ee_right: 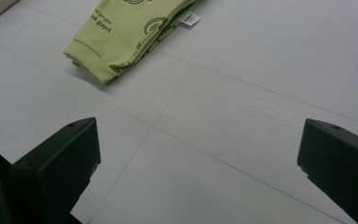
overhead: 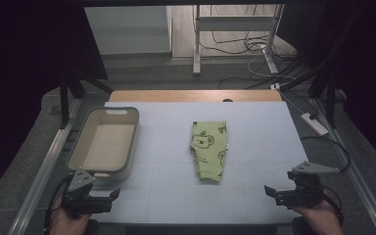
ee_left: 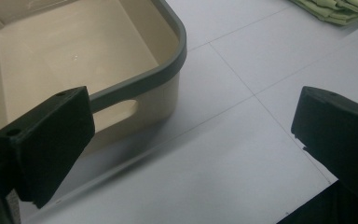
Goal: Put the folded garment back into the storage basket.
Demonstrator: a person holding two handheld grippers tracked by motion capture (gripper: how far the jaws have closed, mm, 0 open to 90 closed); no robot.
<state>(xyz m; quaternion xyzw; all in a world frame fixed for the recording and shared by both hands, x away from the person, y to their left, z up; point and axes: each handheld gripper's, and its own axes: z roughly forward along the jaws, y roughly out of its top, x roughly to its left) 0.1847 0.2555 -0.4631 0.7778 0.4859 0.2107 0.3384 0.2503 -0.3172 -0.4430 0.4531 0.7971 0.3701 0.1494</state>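
While green folded cloth [overhead: 208,152] lies nearby, beige bin [overhead: 104,143] holds nothing.

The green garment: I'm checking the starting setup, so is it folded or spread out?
Folded. The green garment lies as a narrow rectangle on the white mat, stacked layers showing along its edge.

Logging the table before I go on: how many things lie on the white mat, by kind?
Folded green garment with bear print: 1
Beige plastic bin with grey rim: 1
Total: 2
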